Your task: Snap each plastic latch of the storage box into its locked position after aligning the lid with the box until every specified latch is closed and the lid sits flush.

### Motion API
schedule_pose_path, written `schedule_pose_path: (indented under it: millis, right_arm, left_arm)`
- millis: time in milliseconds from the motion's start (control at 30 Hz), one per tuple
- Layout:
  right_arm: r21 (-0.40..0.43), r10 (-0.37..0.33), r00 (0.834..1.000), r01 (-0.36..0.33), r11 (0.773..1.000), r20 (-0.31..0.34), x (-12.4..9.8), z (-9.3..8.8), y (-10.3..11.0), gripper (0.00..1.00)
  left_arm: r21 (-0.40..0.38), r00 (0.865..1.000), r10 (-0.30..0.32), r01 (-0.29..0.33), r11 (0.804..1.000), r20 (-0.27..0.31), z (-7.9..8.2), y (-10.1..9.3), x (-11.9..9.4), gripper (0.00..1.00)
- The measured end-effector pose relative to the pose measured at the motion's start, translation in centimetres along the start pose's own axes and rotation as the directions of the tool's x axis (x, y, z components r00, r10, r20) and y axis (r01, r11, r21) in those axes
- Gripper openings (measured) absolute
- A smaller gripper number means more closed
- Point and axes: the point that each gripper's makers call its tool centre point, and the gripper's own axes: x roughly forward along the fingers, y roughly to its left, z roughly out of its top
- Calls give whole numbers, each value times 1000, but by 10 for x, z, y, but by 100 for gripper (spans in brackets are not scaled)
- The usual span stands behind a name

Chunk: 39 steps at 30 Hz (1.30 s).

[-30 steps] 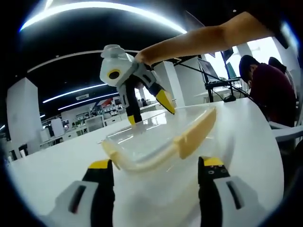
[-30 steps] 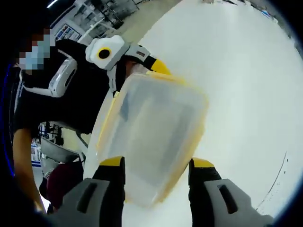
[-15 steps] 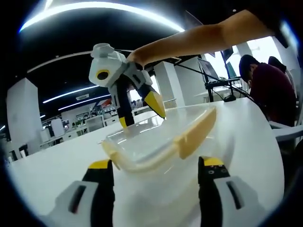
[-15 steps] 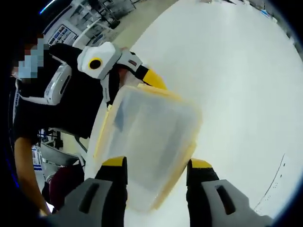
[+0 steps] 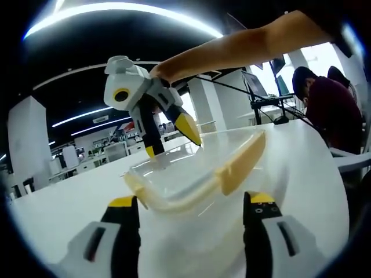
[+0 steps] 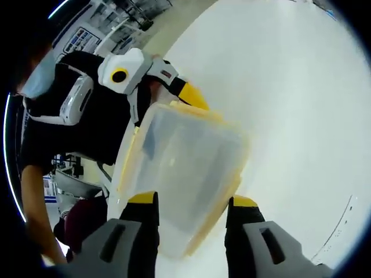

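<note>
White table [image 5: 313,156] under ceiling light strips, open office behind; seated person [image 5: 327,110] at right edge of left gripper view. No legible writing on box or grippers; wall signs at upper left of right gripper view too blurred to read.

Box [image 5: 197,174], clear plastic with yellow lid rim, lies on table at centre of left gripper view, just above left gripper [image 5: 191,205]. Jaws spread, one at each side of box's near edge; contact cannot be told. Yellow latch [image 5: 240,162] runs along box's right side, angled up toward upper right.

Right gripper [image 5: 174,136] comes down from upper left centre, yellow tips at box's far rim, jaws parted. Bare forearm [image 5: 249,46] stretches behind it to upper right.

Right gripper view: box [image 6: 185,174] fills centre, tilted, between spread jaws of right gripper [image 6: 191,202]. Left gripper [image 6: 179,95] sits at box's top edge, held by person in dark clothes.
</note>
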Motion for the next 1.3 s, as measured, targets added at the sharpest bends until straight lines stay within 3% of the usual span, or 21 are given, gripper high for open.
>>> schedule_pose_path:
  millis: [133, 333, 767, 867, 1033, 1133, 1300]
  right_arm:
    - [5, 4, 1000, -4, 1000, -2, 0, 0, 1, 39]
    - [39, -8, 1000, 8, 999, -1, -1, -1, 1, 46]
    - [80, -96, 990, 88, 993, 104, -2, -2, 4, 52]
    - [75, -149, 980, 141, 987, 129, -5, -4, -2, 69]
    - [104, -200, 959, 182, 978, 202, -16, 0, -4, 72]
    - [121, -226, 947, 203, 972, 227, -20, 0, -5, 80]
    - [127, -255, 933, 229, 965, 253, -25, -6, -4, 83]
  left_arm:
    - [3, 1000, 3, -3, 1000, -1, 1, -1, -1, 71]
    - [1, 1000, 4, -4, 1000, -1, 1, -2, -1, 72]
    - [10, 1000, -28, 28, 1000, 11, -2, -2, 1, 74]
    - [21, 999, -33, 32, 999, 10, -3, -1, 2, 75]
    - [-3, 996, -87, 87, 996, 11, -6, 0, 6, 89]
    - [-55, 992, -114, 117, 992, 54, 2, -2, 5, 95]
    - [-119, 986, -95, 111, 987, 137, 16, 5, -5, 94]
